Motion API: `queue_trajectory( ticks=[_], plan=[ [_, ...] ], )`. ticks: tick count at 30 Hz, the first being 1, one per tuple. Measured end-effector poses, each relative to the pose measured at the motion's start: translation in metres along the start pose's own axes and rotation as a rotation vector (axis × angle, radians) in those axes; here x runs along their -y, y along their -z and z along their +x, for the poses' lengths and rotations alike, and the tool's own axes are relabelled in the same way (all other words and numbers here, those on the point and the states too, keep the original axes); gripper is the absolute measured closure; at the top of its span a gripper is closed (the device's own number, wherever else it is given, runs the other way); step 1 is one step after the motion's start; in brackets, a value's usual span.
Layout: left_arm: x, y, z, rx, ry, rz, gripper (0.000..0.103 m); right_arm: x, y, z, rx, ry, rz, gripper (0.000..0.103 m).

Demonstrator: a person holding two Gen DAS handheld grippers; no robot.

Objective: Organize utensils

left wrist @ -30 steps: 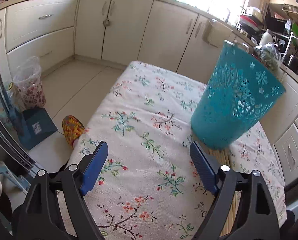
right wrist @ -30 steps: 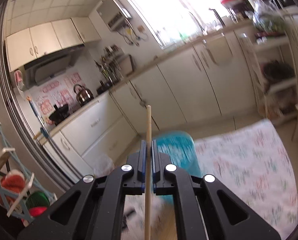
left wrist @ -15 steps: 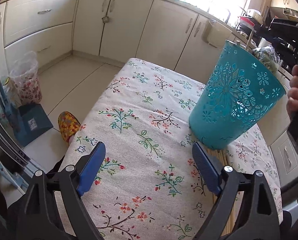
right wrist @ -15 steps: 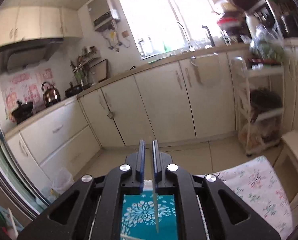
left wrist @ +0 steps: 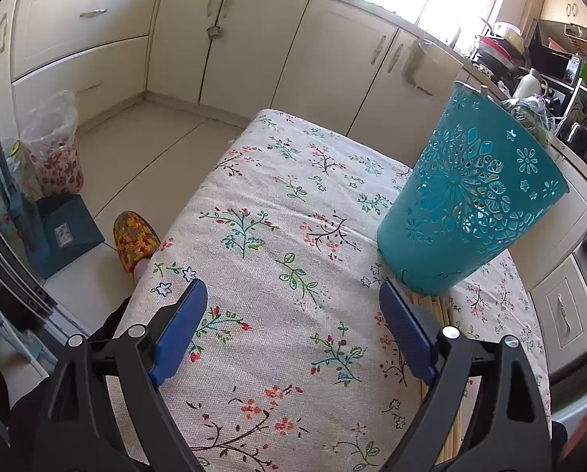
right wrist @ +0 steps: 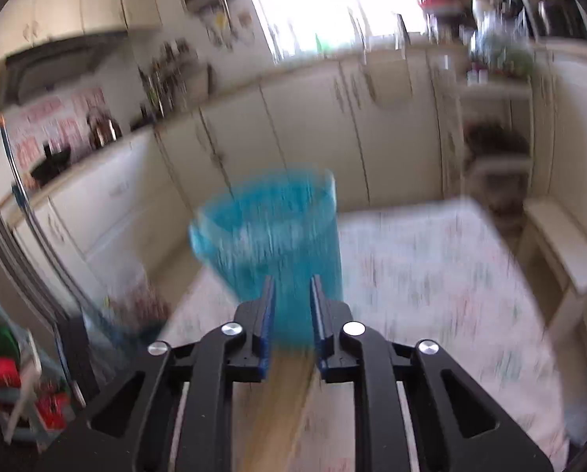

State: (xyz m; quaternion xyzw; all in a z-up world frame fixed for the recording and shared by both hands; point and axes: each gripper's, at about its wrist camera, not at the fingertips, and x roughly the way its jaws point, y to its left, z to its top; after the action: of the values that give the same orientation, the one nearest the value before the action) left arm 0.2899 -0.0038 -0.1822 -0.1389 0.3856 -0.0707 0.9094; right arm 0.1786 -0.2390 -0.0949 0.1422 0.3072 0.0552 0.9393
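Observation:
A teal perforated holder [left wrist: 470, 196] stands on the floral tablecloth [left wrist: 274, 204], with a wooden stick tip [left wrist: 483, 88] poking above its rim. Several wooden chopsticks [left wrist: 437, 306] lie on the cloth at its base, partly behind my left gripper's right finger. My left gripper [left wrist: 291, 289] hovers over bare cloth, open wide and empty. The right wrist view is blurred by motion. My right gripper [right wrist: 291, 281] points at the holder [right wrist: 270, 228], above the chopstick bundle [right wrist: 274, 393]. Its jaws are opening, with nothing between them.
Cream kitchen cabinets [left wrist: 254, 39] line the far walls. On the floor left of the table are a patterned slipper [left wrist: 134, 238], a teal box [left wrist: 67, 232] and a bag-lined bin [left wrist: 51, 149]. A white stool [right wrist: 561, 244] stands past the table's right edge.
My right gripper let go of the chopstick it held over the holder, sank toward the table, and its jaws parted. The left gripper stayed put.

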Motion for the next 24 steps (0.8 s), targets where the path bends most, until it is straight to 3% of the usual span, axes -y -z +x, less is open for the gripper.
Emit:
queue_trajectory(
  ticks=[3,10,17,21,24],
  plan=[
    [0.0,0.001,0.001,-0.01,-0.006,0.002,0.017,0.005,0.039,0.036,-0.161,0.019,0.019,0.091],
    [0.0,0.001,0.003,-0.02,-0.017,0.002,0.017,-0.003,0.051,0.08,-0.268,0.085,-0.001,0.092],
    [0.004,0.002,0.003,-0.028,-0.015,0.023,0.017,0.0,0.06,0.078,-0.28,0.118,-0.12,0.096],
    [0.032,0.004,0.005,-0.08,0.019,0.149,0.017,0.018,0.064,0.067,-0.265,0.104,-0.1,0.096],
    [0.06,0.008,0.007,-0.101,-0.022,0.255,0.017,0.038,0.065,0.06,-0.257,0.068,-0.003,0.096]
  ],
)
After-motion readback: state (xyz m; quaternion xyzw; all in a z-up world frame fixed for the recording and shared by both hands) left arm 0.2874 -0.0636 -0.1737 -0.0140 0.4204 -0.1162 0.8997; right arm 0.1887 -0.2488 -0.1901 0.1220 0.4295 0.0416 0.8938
